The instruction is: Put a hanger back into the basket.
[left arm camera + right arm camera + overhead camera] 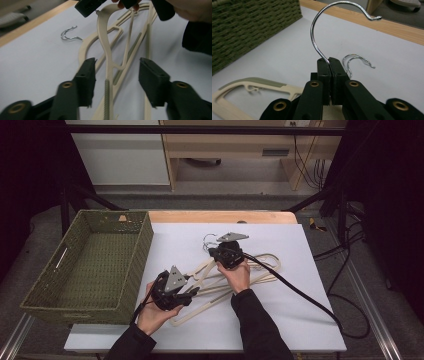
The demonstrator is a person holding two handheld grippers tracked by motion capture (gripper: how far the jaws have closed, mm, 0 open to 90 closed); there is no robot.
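Several cream plastic hangers (235, 280), chrome hooks, grey ribbed grip strips.

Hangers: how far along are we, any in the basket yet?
None done: the green woven basket shows no hanger inside. In hand: the right claw is shut on one hanger's metal hook, while the left claw stands open astride a cream hanger arm. Left: moving the cream hangers off the white tabletop.
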